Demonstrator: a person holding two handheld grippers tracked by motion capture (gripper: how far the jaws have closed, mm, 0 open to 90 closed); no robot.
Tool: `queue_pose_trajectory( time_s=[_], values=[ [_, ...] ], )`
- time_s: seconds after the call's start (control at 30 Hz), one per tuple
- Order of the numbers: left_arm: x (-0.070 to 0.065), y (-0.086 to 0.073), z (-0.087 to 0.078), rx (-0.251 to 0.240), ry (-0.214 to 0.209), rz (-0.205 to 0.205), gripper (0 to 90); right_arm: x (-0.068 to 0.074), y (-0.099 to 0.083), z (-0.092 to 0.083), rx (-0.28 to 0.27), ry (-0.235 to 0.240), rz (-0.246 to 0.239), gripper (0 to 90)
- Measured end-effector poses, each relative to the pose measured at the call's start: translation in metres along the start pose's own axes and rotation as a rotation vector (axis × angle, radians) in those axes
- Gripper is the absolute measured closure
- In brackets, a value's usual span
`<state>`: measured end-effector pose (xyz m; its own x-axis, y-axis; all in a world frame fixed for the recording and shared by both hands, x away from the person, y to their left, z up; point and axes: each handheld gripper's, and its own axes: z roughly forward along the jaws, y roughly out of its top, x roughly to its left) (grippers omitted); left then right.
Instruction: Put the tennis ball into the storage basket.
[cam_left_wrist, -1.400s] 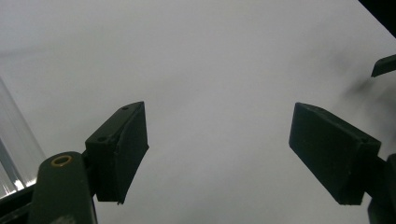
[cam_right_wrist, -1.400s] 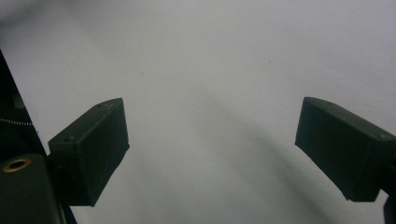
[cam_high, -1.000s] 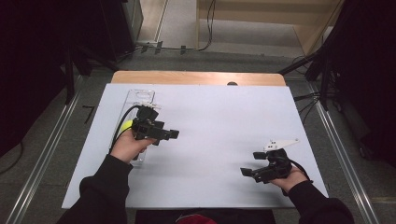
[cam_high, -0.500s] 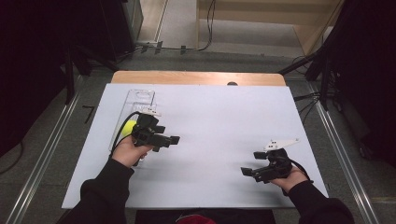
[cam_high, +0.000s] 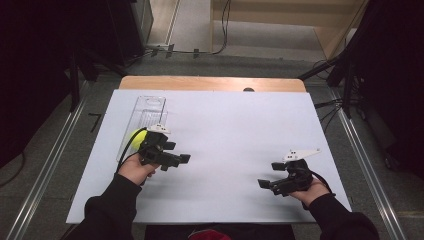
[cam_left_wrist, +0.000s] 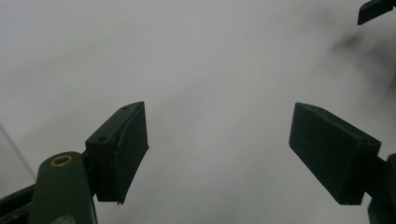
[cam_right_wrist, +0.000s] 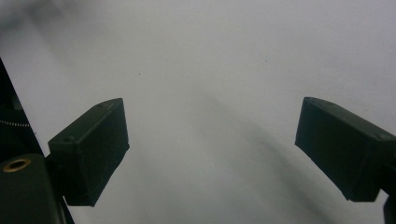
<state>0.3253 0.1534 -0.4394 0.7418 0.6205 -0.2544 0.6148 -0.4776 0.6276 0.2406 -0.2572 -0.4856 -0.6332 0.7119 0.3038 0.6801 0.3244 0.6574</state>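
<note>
Left of frame centre, the left hand-held gripper (cam_high: 184, 160) hangs open and empty; the yellow ball (cam_high: 136, 136) behind it by the clear tray (cam_high: 148, 114) could roll if bumped.

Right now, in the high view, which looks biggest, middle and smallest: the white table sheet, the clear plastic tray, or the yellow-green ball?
1. White table sheet, by far the largest.
2. Clear plastic tray.
3. Yellow-green ball, partly hidden behind the left gripper.

bare white sheet (cam_high: 230, 135) lies open between both claws; a clear tray (cam_high: 146, 117) blocks the far left.
</note>
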Motion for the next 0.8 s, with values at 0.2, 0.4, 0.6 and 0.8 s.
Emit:
queue_pose_trajectory(
  time_s=[0.2, 0.4, 0.6, 0.8],
  values=[
    [-0.003, -0.010, -0.001, -0.007, -0.013, 0.033, 20.3, 0.000, 0.000, 0.000, 0.000, 0.003, -0.003, 7.8],
    [-0.004, -0.019, -0.004, -0.005, -0.021, 0.056, 20.3, 0.001, 0.000, 0.000, -0.001, 0.001, -0.002, 7.8],
    [-0.005, -0.026, -0.008, -0.016, -0.044, 0.066, 20.3, 0.000, 0.000, 0.000, -0.001, 0.001, 0.000, 7.8],
    [-0.007, -0.031, -0.011, -0.002, -0.048, 0.075, 20.2, 0.000, 0.000, 0.000, 0.001, 0.000, 0.004, 7.8]
  ],
)
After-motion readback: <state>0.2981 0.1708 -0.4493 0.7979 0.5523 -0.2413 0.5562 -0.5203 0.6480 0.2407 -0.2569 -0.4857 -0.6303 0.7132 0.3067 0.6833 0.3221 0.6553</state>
